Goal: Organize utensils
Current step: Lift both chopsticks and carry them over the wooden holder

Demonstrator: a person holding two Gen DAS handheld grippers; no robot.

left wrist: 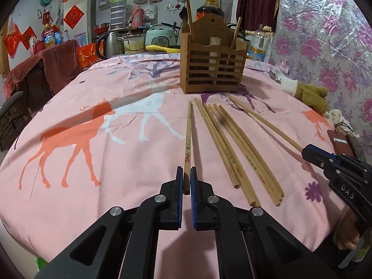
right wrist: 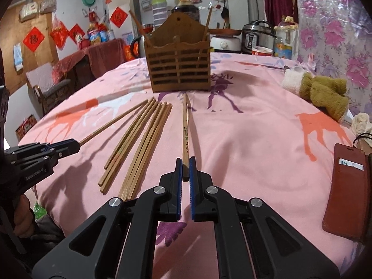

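My left gripper (left wrist: 186, 174) is shut on the near end of a printed wooden chopstick (left wrist: 188, 139) that points toward the slatted wooden holder (left wrist: 212, 62). At the right of the left wrist view, my right gripper (left wrist: 304, 152) is clamped on another chopstick (left wrist: 262, 123). In the right wrist view this right gripper (right wrist: 185, 165) pinches that chopstick (right wrist: 185, 130), which aims at the holder (right wrist: 180, 67). The left gripper (right wrist: 78, 145) shows at the left edge with its chopstick (right wrist: 116, 122). Several loose chopsticks (left wrist: 232, 144) (right wrist: 139, 144) lie between the two. Two sticks stand in the holder.
A pink tablecloth (left wrist: 93, 186) with horse prints covers the table. A brown plush toy (right wrist: 323, 93) lies at the right, and a brown wallet case (right wrist: 346, 188) sits near the right edge. A dark sauce bottle (left wrist: 210, 7), kettle and cookers stand behind the holder.
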